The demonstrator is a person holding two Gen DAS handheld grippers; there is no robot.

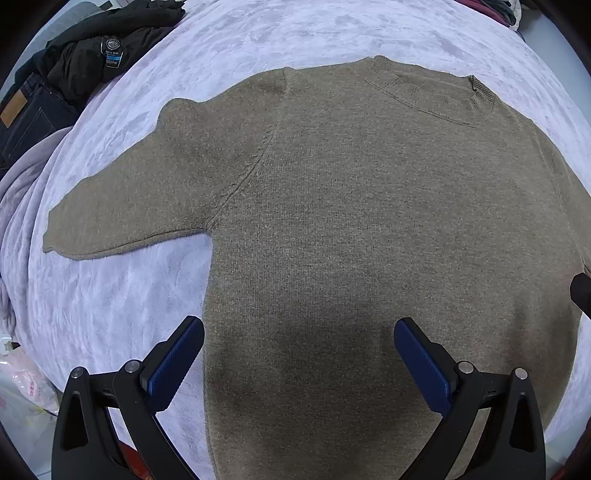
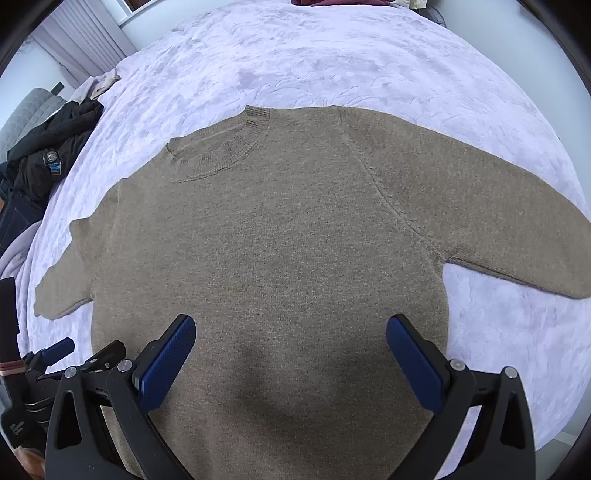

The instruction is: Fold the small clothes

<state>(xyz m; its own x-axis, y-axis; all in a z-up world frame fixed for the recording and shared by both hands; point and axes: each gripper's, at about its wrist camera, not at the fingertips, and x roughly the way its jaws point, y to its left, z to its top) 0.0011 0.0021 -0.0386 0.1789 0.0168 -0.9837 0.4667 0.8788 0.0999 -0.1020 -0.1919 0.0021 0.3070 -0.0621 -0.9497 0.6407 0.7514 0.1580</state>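
Brown knitted sweater point(image 1: 369, 229) lies flat on lilac plush bed cover point(image 1: 122, 295), collar far, hem probably below view. Left claw point(image 1: 298, 328) near left sleeve point(image 1: 147, 192), right claw point(image 2: 291, 326) near right sleeve point(image 2: 480, 206); both claws wide open, empty.

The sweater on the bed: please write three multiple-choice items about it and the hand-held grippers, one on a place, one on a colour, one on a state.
1. Where is the black jacket relative to the sweater?
A. on top of it
B. apart from it, at the far left edge of the blanket
C. under it

2. What colour is the sweater?
A. grey-brown
B. red
C. white

3. How do the left hand-held gripper and right hand-held gripper stand?
A. both open, holding nothing
B. both shut on the sweater
C. one holds a sleeve

Key: 1 B, bare blanket lies between them; 2 A, the knit is uniformly grey-brown; 3 A, a wide gap shows between each pair of fingers.
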